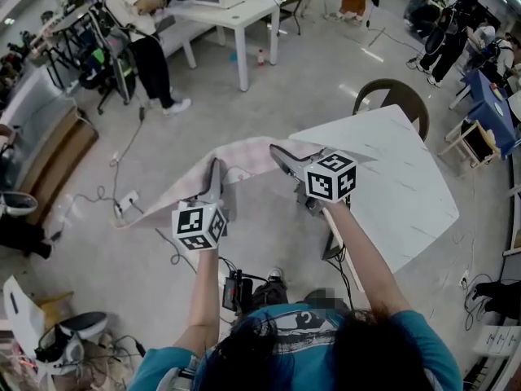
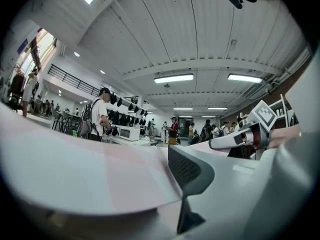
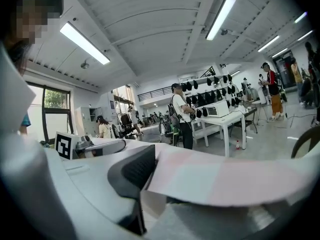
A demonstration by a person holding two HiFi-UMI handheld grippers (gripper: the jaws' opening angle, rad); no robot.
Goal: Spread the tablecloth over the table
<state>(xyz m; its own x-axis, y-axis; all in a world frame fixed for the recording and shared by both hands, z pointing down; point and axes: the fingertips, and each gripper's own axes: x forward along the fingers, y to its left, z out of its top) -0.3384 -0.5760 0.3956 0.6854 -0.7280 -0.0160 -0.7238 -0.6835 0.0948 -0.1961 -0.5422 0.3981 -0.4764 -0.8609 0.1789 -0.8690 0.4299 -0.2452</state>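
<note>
A pink and white checked tablecloth (image 1: 191, 182) hangs in the air in front of me, and its far end trails down to the left. My left gripper (image 1: 215, 168) is shut on its near edge. My right gripper (image 1: 279, 155) is shut on the same edge further right, at the corner of the white table (image 1: 399, 186). In the left gripper view the tablecloth (image 2: 85, 174) covers one jaw, and the right gripper (image 2: 240, 139) shows beside it. In the right gripper view the tablecloth (image 3: 230, 179) runs out from the dark pad, with the left gripper (image 3: 95, 146) at the left. The tabletop is bare.
A brown chair (image 1: 392, 96) stands behind the table. Cables and a power strip (image 1: 126, 202) lie on the floor under the cloth. A person (image 1: 146, 39) stands at a white bench (image 1: 236, 15) further back. A blue table (image 1: 488, 104) and more people are at the right.
</note>
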